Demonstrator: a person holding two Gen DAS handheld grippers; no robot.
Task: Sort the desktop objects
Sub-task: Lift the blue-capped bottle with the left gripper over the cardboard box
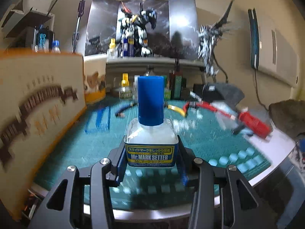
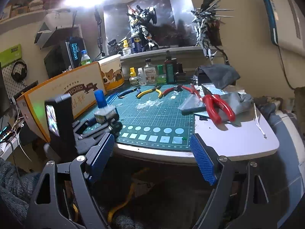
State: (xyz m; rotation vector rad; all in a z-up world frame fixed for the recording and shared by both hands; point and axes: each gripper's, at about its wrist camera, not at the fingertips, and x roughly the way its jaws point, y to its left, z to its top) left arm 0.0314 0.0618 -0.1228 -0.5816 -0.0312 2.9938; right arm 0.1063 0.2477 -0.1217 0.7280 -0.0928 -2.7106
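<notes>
Left wrist view: the left gripper point(image 1: 150, 158) is pinching an upright, square Mr. Mark Setter bottle point(image 1: 150, 133), clear-shouldered with a smooth blue cylindrical cap, above the green gridded cutting mat point(image 1: 66, 143).

Right wrist view: the right gripper point(image 2: 152, 152), its textured blue pads spread wide, is hovering off the mat's point(image 2: 162, 114) near edge; the bottle point(image 2: 103, 108) is sitting over the mat's left edge.

Left gripper point(image 1: 151, 158): matte black linkage arms with triangular cut-outs; round silver screw heads at each pivot; blue fingers point(image 1: 120, 164). Seen from the right wrist camera, it carries a black boxy housing with a small lit screen.

Right gripper point(image 2: 152, 152): same black linkage frame, triangular cut-outs, silver pivot screws; blue pads point(image 2: 203, 162) with fine dotted grid texture, rectangular, on black finger backings.
</notes>
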